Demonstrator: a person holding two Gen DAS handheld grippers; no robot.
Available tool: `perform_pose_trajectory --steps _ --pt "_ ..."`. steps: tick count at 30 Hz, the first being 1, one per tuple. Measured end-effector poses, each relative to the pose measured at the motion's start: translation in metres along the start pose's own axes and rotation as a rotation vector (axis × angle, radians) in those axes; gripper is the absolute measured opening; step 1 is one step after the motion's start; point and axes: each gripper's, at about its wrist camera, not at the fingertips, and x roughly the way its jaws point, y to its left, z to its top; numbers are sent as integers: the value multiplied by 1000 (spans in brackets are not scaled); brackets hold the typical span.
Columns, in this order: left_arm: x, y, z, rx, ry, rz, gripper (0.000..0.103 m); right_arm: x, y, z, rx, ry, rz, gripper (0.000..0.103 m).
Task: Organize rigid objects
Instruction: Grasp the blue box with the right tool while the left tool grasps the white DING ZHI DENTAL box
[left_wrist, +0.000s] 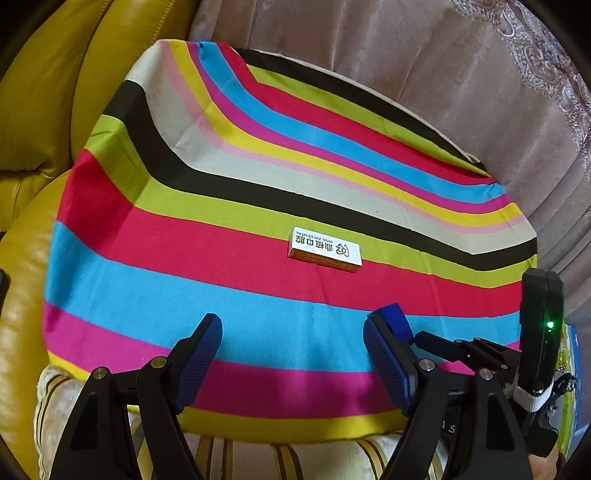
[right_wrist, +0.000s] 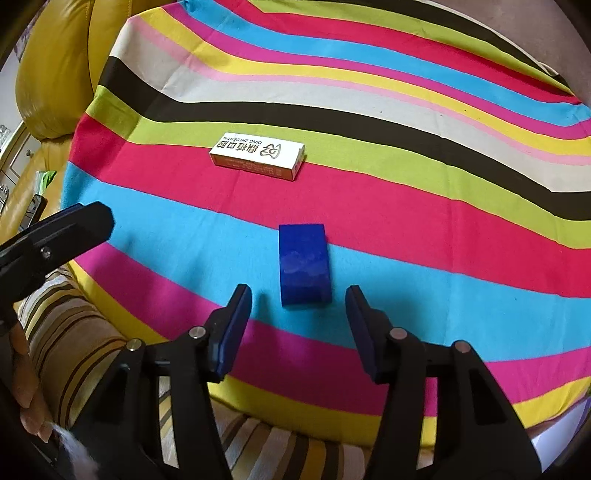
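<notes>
Jaws of your right gripper (right_wrist: 298, 325) stand apart just short of the blue rectangular block (right_wrist: 303, 264) on the striped cloth (right_wrist: 443, 221); your left gripper (left_wrist: 291, 354) gapes empty.

My left gripper (left_wrist: 291, 347) pointed steeply down, its jaws standing wide apart with nothing between the pads. My right gripper (right_wrist: 299, 325) (also tipped steeply downward) had its jaws apart too, gripping nothing. At the left edge of the right wrist view, my fingers (right_wrist: 26, 402) showed.
</notes>
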Motion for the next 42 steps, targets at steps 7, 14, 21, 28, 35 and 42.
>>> perform_pose_trajectory --steps 7,14,21,28,35,42 --pt "19 -7 9 17 22 12 80 13 -1 5 0 19 14 36" --pt "39 -18 20 30 39 11 80 10 -12 5 29 -11 18 31" --pt "69 -42 33 79 60 29 80 -5 -48 0 165 -93 -99 31" --pt "95 -58 45 129 68 49 85 -10 -70 -5 223 -134 -165 31" --pt "117 -52 50 111 111 116 85 -2 -70 -6 228 -109 -157 31" --pt "117 -54 48 148 89 118 82 7 -70 -2 228 -93 -160 31"
